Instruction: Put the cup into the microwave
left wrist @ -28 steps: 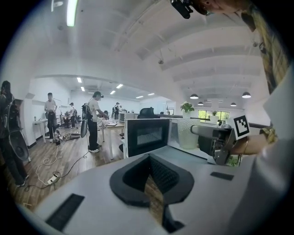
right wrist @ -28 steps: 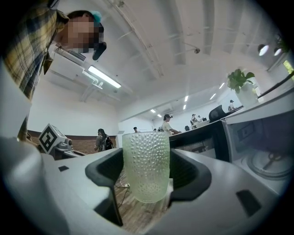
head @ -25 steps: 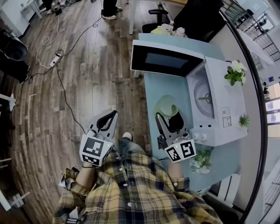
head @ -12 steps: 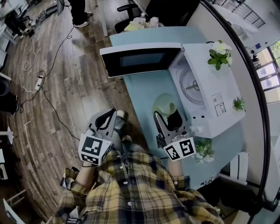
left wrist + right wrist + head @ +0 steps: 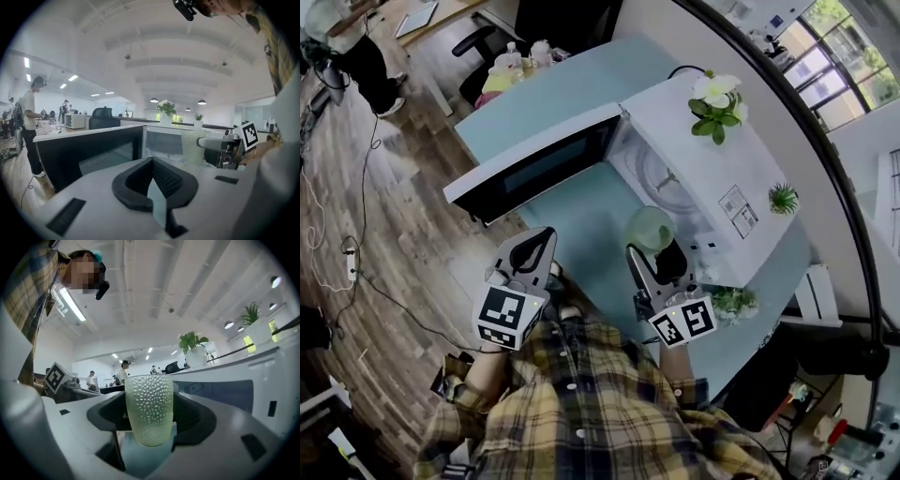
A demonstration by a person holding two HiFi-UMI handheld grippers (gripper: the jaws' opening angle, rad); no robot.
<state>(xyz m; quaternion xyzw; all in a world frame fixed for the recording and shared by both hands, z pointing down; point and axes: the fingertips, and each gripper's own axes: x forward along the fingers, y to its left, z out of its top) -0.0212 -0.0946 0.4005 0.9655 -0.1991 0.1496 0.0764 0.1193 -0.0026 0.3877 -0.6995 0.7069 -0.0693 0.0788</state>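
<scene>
- One dimpled green cup (image 5: 148, 406), upright, is clamped by the right gripper (image 5: 652, 251), near the open microwave (image 5: 703, 155).
- Left gripper (image 5: 153, 165): jaws together, holding nothing.

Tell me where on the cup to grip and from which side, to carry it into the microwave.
Grip the cup on its dimpled side wall, below the rim, coming in level from the side, as the right gripper holds it now. It is upright, with slightly tapering walls that suit two opposed jaws, and a side hold should leave its open rim clear going into the microwave.
</scene>
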